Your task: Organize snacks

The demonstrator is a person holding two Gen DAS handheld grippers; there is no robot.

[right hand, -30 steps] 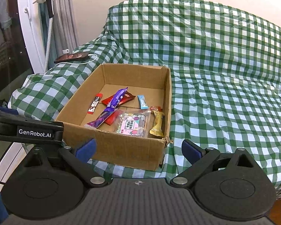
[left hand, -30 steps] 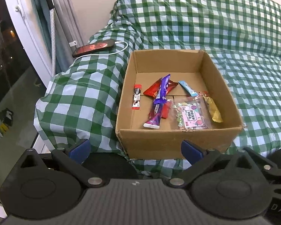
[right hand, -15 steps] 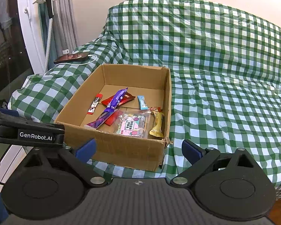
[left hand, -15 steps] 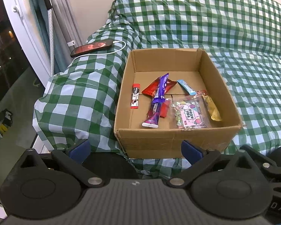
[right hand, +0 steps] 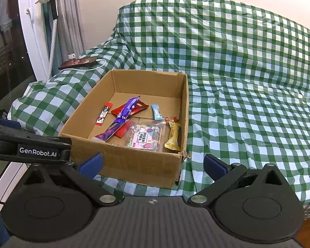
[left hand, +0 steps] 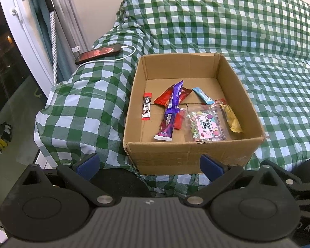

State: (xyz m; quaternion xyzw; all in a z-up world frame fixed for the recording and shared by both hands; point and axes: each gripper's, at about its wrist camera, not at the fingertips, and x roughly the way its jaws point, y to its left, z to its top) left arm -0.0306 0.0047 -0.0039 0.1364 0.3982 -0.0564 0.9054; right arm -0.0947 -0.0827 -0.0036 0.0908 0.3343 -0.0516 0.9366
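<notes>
My right hand-held gripper (right hand: pixel 153 163) has just been opening its jaws to full width with nothing between them, and my left hand-held gripper (left hand: pixel 148 163) hangs equally wide and empty; compared with a second ago, nothing else differs. Just beyond both, the open brown cardboard box (left hand: pixel 188 155) sits on the green-checked bed cover (right hand: pixel 248 103), already holding the wrapped snacks (left hand: pixel 169 111). I judge I'm between picks; next comes reaching in for one wrapper.
</notes>
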